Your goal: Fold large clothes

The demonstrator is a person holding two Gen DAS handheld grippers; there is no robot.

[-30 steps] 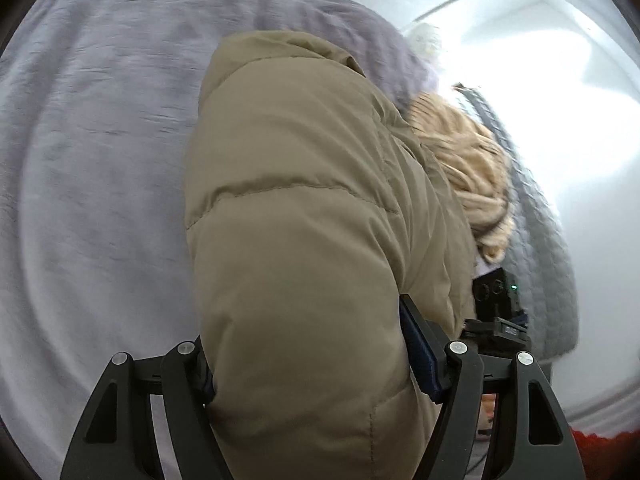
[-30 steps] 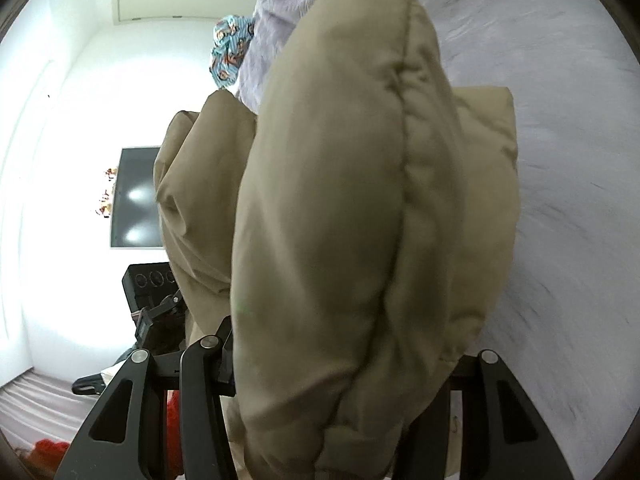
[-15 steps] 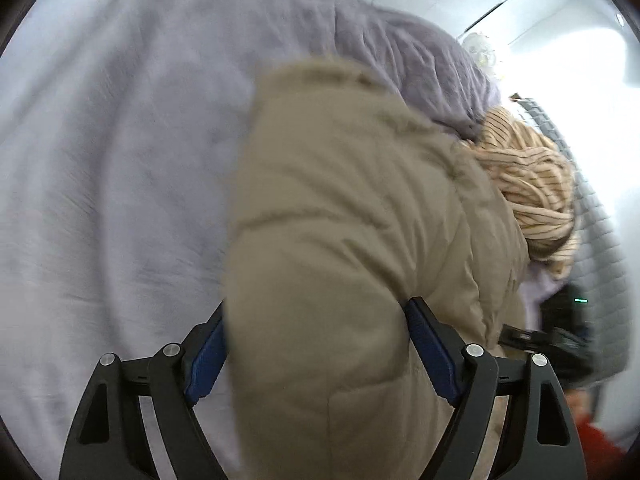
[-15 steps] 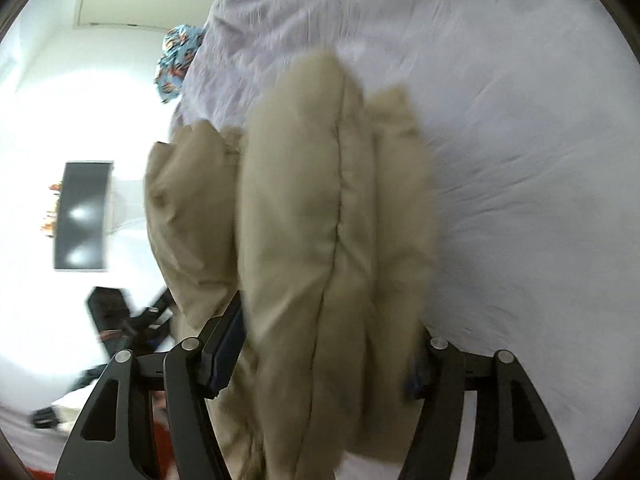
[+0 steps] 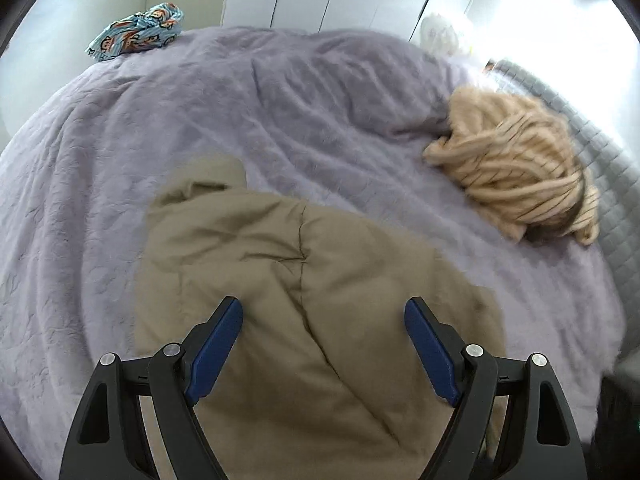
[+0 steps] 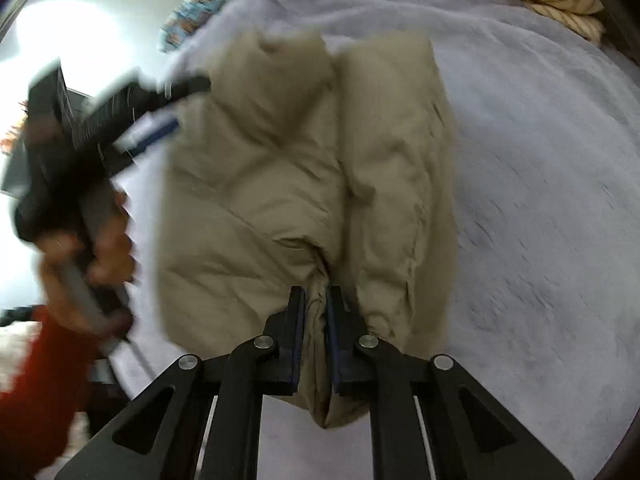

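- The tan puffer jacket [image 5: 304, 296] lay bunched on the lavender bed cover [image 5: 120, 160], near the person's edge of the bed, its quilted bulk running away from both tools toward the far side.
- The right tool [image 6: 316, 308] had its jaws drawn narrow, pinching a fold of the jacket [image 6: 304, 184] at its near hem; the cloth passed between the two blue pads and hung below them.
- The left tool [image 5: 323, 316] stood wide, its blue pads [image 5: 216, 344] spread apart above the jacket with nothing between them; whether they brushed the fabric could not be told.
- In the right wrist view the left tool [image 6: 160, 120] showed blurred at the jacket's left flank, held by a hand [image 6: 96, 256] in a red sleeve, just beside the cloth but not gripping it.
- The relation that mattered: the jacket's long axis pointed forward from the right tool, so that tool held the near end, while the free left tool was the nearer one to the left edge and the far lobe [image 5: 208, 184].
- As a judgement, the next grasp fell to the left tool, taking that side so the length could be folded over.
- A striped cream garment [image 5: 516, 184] and a patterned bundle [image 5: 136, 32] lay well apart from the jacket.
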